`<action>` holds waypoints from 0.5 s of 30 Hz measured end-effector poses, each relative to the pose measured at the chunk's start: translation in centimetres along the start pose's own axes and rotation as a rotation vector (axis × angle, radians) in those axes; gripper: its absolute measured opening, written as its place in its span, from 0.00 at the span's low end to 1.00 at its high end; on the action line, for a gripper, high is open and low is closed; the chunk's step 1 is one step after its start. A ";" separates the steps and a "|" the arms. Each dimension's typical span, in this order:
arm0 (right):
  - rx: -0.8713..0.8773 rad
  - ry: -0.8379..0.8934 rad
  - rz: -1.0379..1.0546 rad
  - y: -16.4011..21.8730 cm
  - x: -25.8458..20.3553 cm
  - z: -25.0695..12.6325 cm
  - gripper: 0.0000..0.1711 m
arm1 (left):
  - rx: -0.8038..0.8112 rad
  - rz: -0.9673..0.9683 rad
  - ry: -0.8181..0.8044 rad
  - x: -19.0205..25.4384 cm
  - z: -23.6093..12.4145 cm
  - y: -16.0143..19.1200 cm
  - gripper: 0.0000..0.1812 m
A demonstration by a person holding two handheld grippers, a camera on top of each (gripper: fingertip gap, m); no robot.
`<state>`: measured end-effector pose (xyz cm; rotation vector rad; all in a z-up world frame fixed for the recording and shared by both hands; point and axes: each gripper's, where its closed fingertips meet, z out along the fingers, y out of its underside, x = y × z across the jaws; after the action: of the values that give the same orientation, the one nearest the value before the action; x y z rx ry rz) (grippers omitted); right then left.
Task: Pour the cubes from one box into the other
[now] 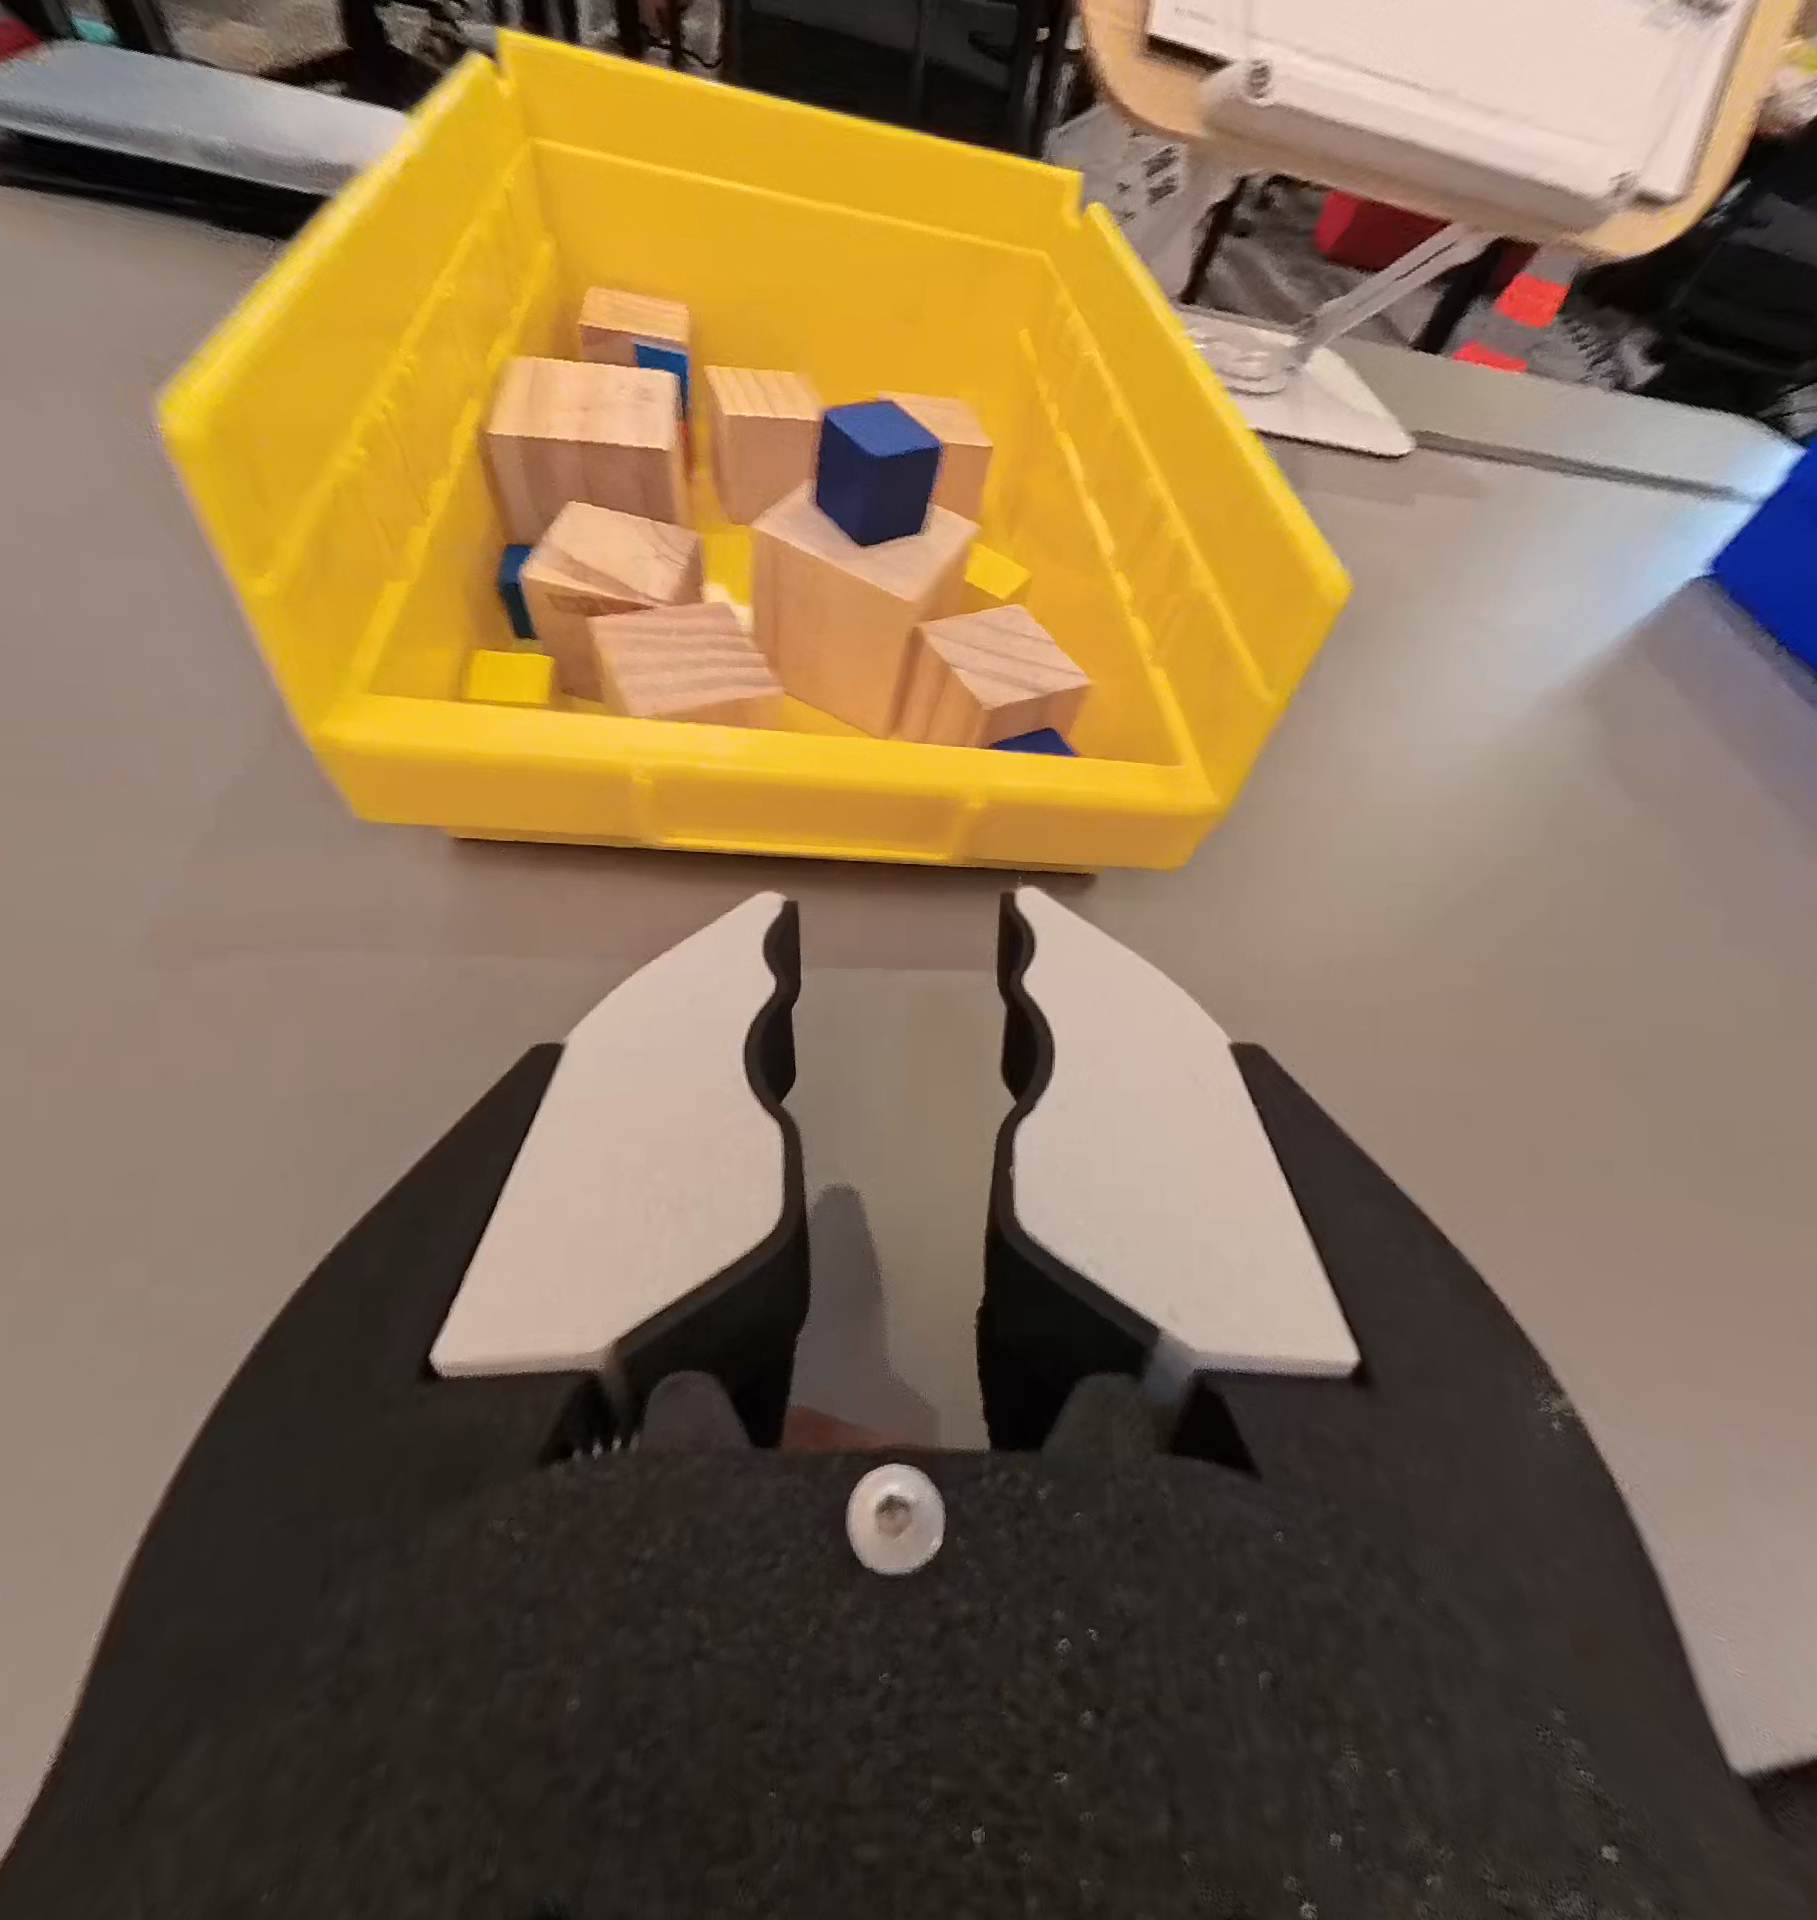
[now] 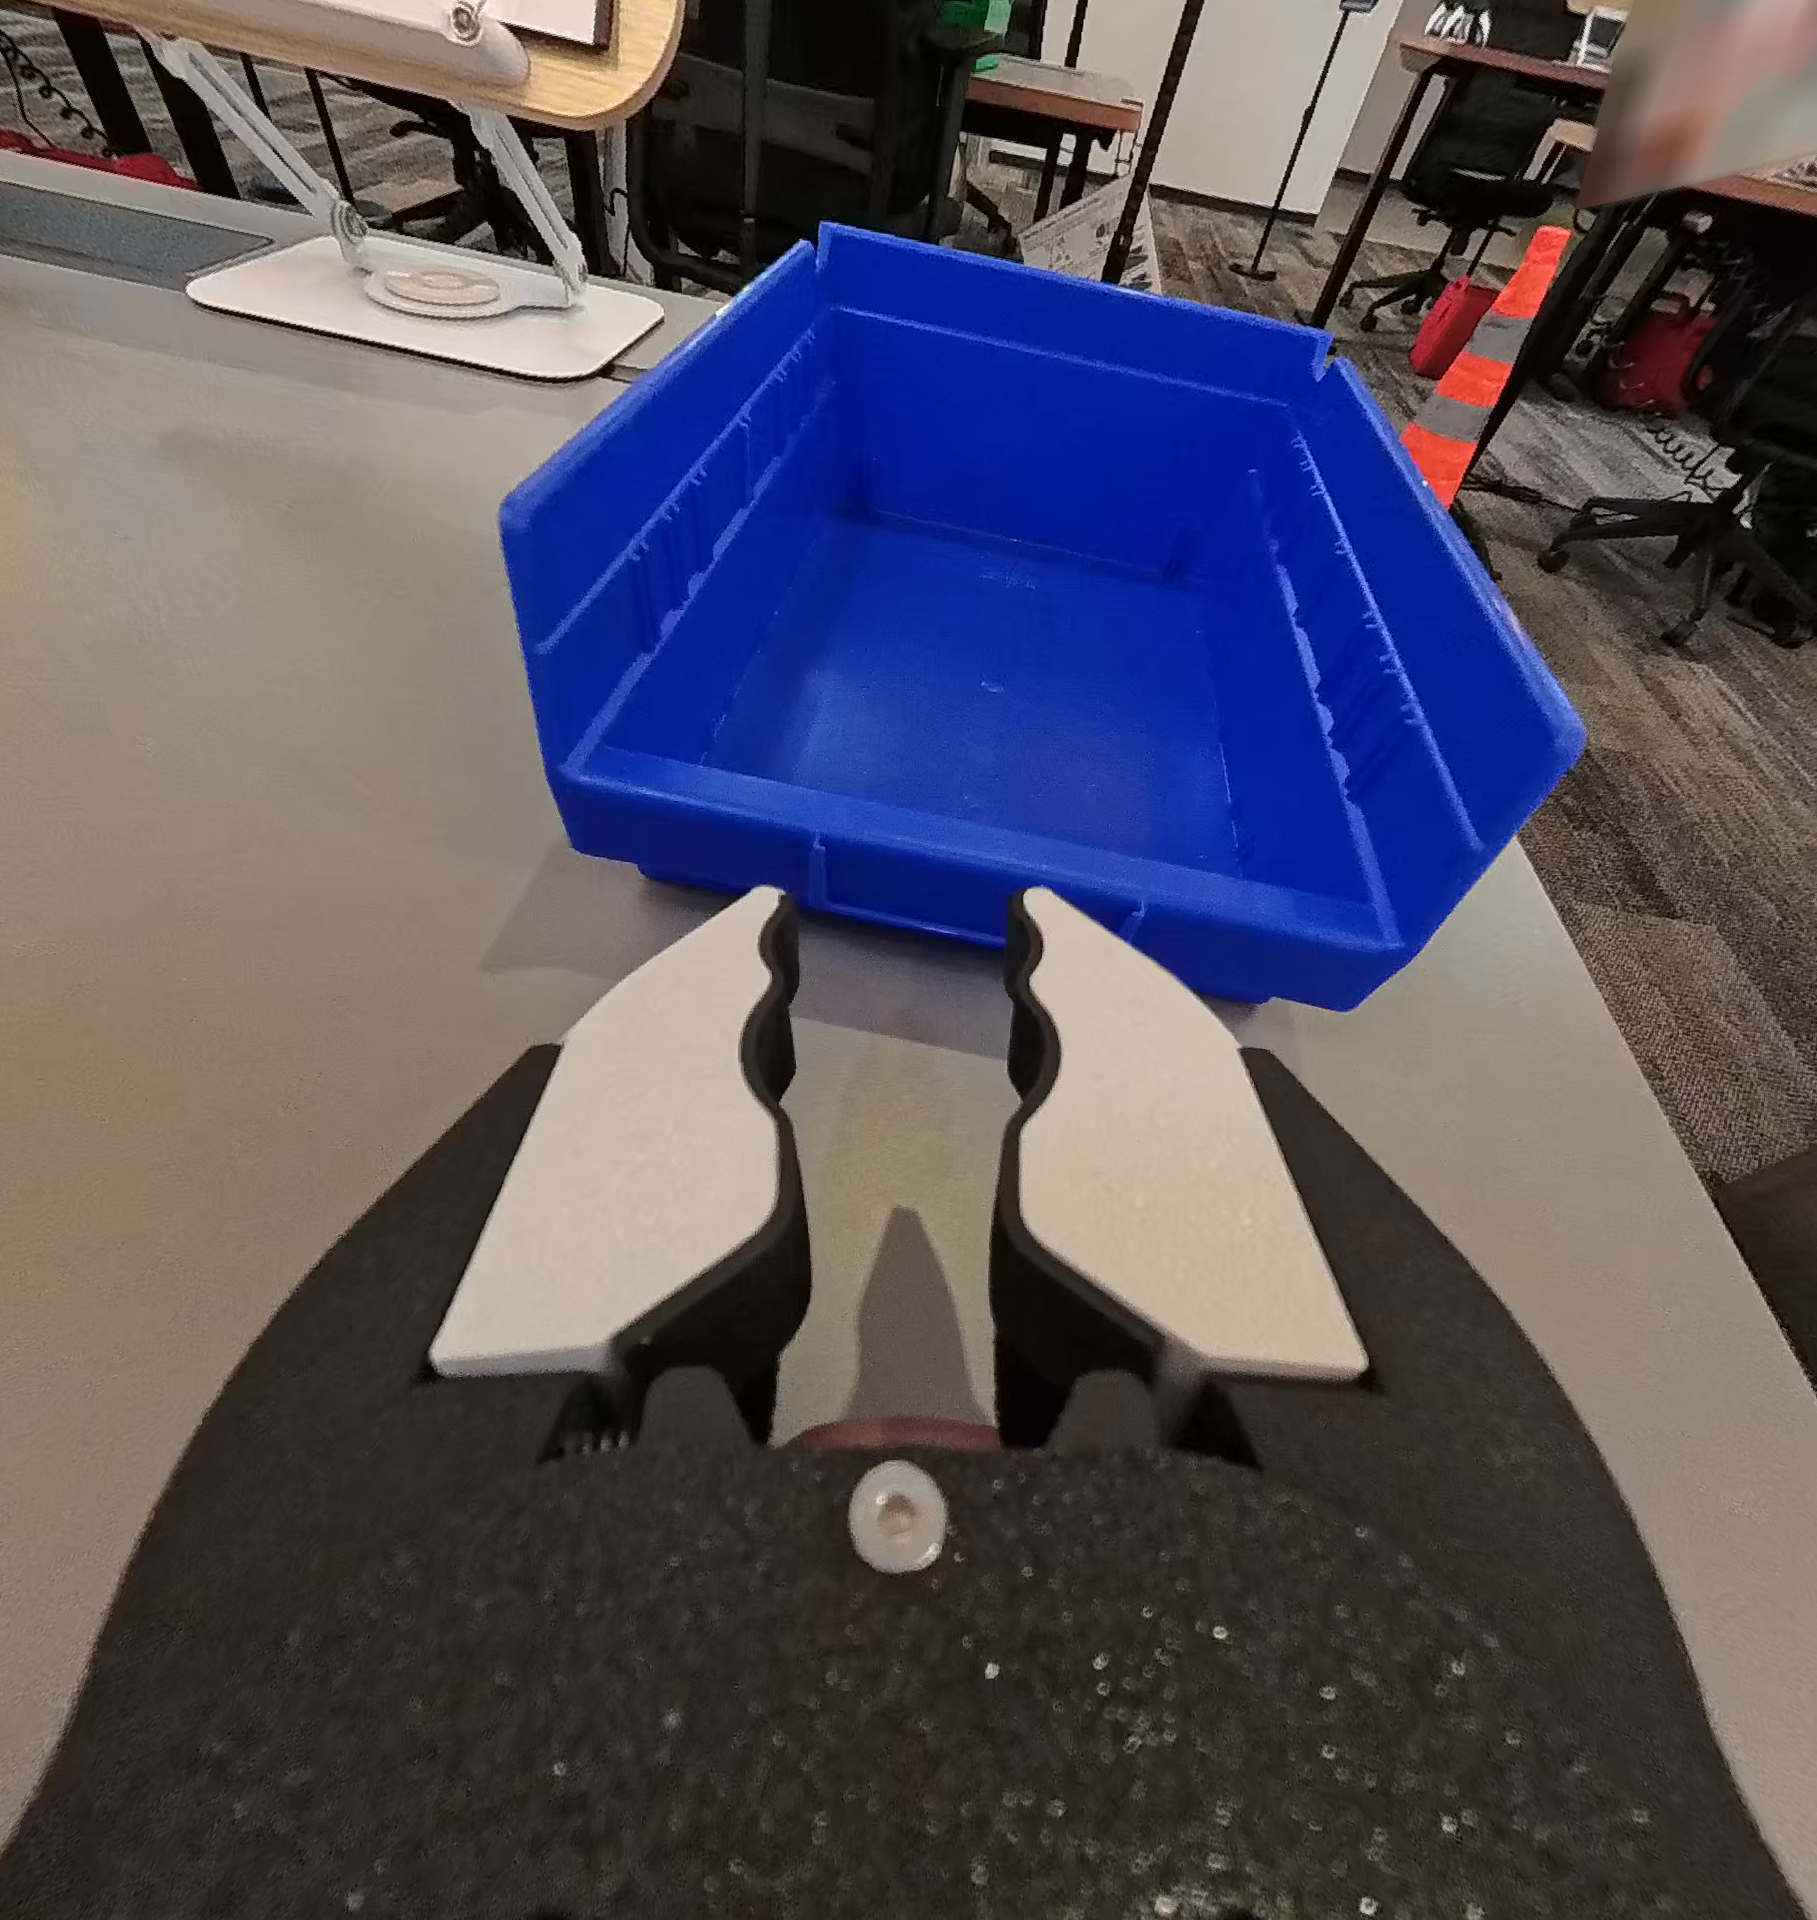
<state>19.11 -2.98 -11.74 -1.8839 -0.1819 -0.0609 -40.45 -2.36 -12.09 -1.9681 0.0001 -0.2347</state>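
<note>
Left gripper [image 1: 899, 914] faces the yellow box [image 1: 810, 795] of cubes [image 1: 852, 613], jaws apart, empty. Right gripper [image 2: 902, 914] faces the blue box [image 2: 675, 821], jaws apart.

A big grey worktop [image 2: 208, 727] fills the room's front. Behind it stand black office chairs [image 2: 1714, 540], wooden desks [image 2: 1049, 104], an orange cone [image 2: 1486, 364] and striped carpet [image 2: 1735, 935].

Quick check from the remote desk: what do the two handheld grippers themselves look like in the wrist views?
They look alike. The left gripper and right gripper each have two flat, light grey fingers with wavy black inner pads, set in a broad, black, grainy-textured body with one silver screw at its centre. No cables, sleeves or hands show in either view.
</note>
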 end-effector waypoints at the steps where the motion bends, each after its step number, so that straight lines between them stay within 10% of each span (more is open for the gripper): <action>1: 0.000 0.001 0.001 0.0 0.0 0.0 0.22 | 0.008 0.029 -0.035 -1.0 0.0 -0.3 0.20; 15: -0.011 0.005 -0.057 -0.2 -1.2 0.2 0.22 | -0.289 0.090 -0.020 -12.5 4.3 -3.1 0.32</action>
<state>17.88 -2.84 -11.79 -1.8888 -0.2323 -0.1063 -52.31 4.16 -12.95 -2.2518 0.1154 -0.1624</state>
